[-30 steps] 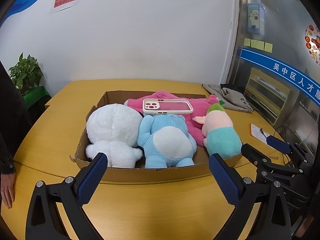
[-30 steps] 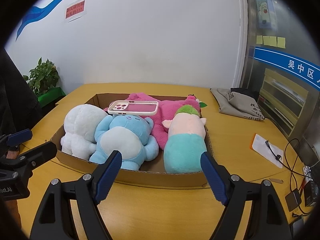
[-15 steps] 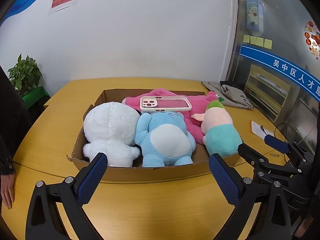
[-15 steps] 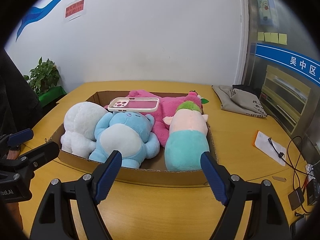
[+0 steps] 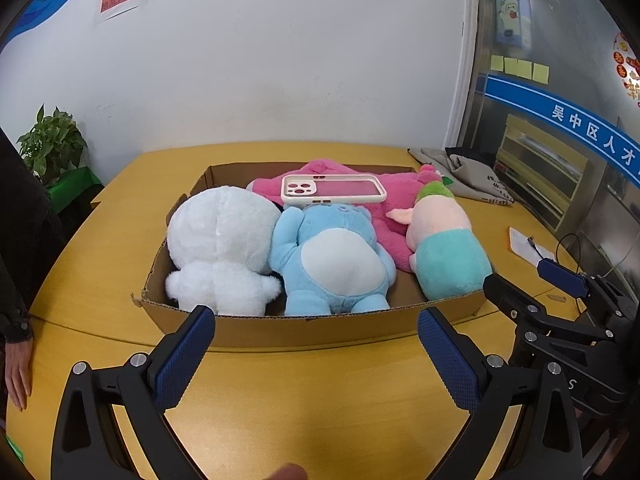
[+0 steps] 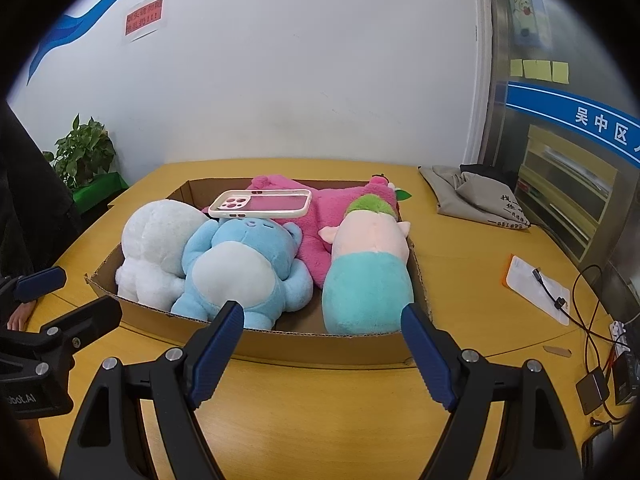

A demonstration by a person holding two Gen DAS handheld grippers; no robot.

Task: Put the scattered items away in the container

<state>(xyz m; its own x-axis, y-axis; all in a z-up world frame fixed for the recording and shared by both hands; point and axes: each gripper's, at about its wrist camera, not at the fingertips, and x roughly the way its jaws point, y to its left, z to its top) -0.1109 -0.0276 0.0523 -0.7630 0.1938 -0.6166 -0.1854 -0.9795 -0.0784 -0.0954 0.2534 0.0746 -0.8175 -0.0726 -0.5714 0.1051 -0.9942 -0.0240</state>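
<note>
Both empty, the left gripper (image 5: 316, 346) and right gripper (image 6: 322, 350) gape just short of the cardboard box (image 5: 312, 330).

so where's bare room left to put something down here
Bare table runs between the cardboard box front wall and both grippers, and between box and paper pouch. Inside, the plush toys crowd it; only a small floor patch shows near the front.

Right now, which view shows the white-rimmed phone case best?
Left wrist view: the white-rimmed phone case faces the camera squarely, unobstructed, lying across the pink plush and blue plush. The right wrist view shows the case whole too, but more obliquely.
</note>
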